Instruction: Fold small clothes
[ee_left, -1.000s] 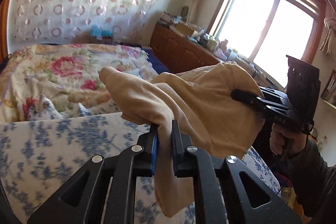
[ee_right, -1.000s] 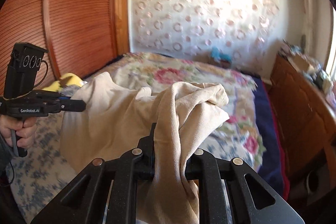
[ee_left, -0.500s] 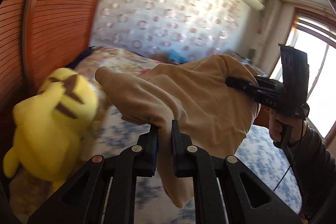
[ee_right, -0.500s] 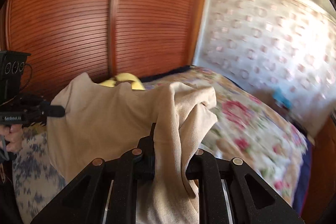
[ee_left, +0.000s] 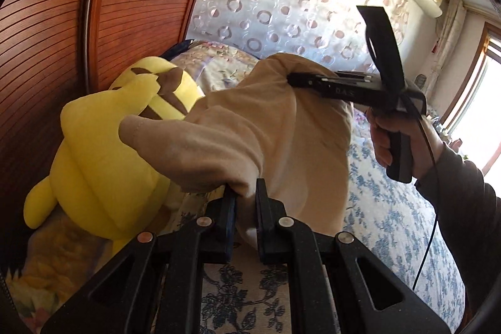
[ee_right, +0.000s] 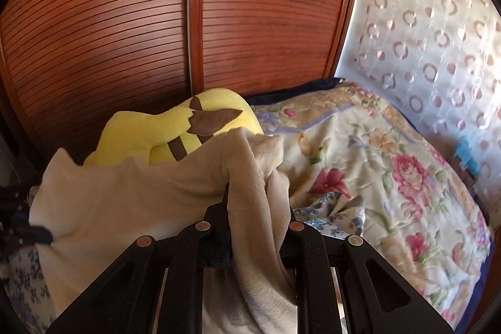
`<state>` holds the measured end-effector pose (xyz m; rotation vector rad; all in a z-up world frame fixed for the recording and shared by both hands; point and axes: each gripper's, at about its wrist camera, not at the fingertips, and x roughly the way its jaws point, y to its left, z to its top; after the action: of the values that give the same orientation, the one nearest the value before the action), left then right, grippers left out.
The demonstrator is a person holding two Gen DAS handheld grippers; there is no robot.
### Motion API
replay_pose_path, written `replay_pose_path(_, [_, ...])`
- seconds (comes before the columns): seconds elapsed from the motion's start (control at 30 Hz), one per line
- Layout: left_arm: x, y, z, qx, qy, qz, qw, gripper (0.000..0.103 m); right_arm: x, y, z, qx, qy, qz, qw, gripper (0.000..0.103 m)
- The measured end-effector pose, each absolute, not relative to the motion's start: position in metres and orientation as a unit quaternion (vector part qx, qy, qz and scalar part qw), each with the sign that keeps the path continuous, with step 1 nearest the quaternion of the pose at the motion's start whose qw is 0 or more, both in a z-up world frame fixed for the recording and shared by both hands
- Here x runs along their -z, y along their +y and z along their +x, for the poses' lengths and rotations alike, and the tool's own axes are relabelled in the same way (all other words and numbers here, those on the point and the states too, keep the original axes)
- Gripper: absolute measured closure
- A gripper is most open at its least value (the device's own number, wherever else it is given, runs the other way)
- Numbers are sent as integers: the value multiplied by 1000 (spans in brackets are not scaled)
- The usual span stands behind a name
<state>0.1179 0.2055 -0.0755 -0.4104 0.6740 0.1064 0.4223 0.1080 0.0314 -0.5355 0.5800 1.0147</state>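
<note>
Above the bed (ee_left: 391, 227), you're clamping the beige garment (ee_left: 281, 127) in both grippers: left gripper (ee_left: 245, 208) at six o'clock, right gripper (ee_left: 289, 79) at one.

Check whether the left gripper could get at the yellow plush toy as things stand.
Probably not yet. The left gripper is shut on the beige garment, which the right gripper also holds, and the cloth hangs between it and the yellow plush toy. It would need to let go first.

Right fingertips (ee_right: 255, 202) buried under beige garment (ee_right: 131, 208) — grip itself unseen. Left gripper (ee_right: 37, 235) cut off by frame edge, blurred. Yellow plush (ee_left: 103, 165) partly hidden behind cloth.
</note>
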Motion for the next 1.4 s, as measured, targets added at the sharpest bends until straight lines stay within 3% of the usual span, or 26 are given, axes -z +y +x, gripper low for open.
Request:
replay_pose_path(0.03, [77,204,119,-56,333,-196,921,91,-29,111,426,-468,276,-243,804,81])
replay_pose_path(0.13, [75,208,124,-63,343,-192,917,91,-28,126,423,-418,283,-232,831,51])
replay_pose_path(0.17, [74,207,121,-64,343,-193,917,90,-26,125,425,-399,279,-229,843,47])
replay_pose_path(0.3, [71,209,117,-72,342,-188,918,76,-33,107,439,-362,288,-189,866,43])
replay_pose_path(0.37, [68,207,116,-70,338,-176,922,63,-36,97,433,-362,288,-176,869,43])
replay_pose_path(0.5, [54,197,105,-79,322,-135,934,54,-45,73,407,-360,282,-154,876,43])
replay_pose_path(0.57, [45,193,99,-80,310,-123,940,22,-47,55,387,-360,277,-143,879,43])
replay_pose_path(0.73, [23,175,89,-77,291,-86,950,20,-56,8,326,-361,264,-122,886,42])
replay_pose_path(1.17, [-15,96,78,-1,263,-41,964,20,-74,-118,167,-305,229,-62,922,17])
replay_pose_path(1.4, [-31,43,73,40,253,-18,966,20,-77,-175,92,-233,211,-37,949,17])
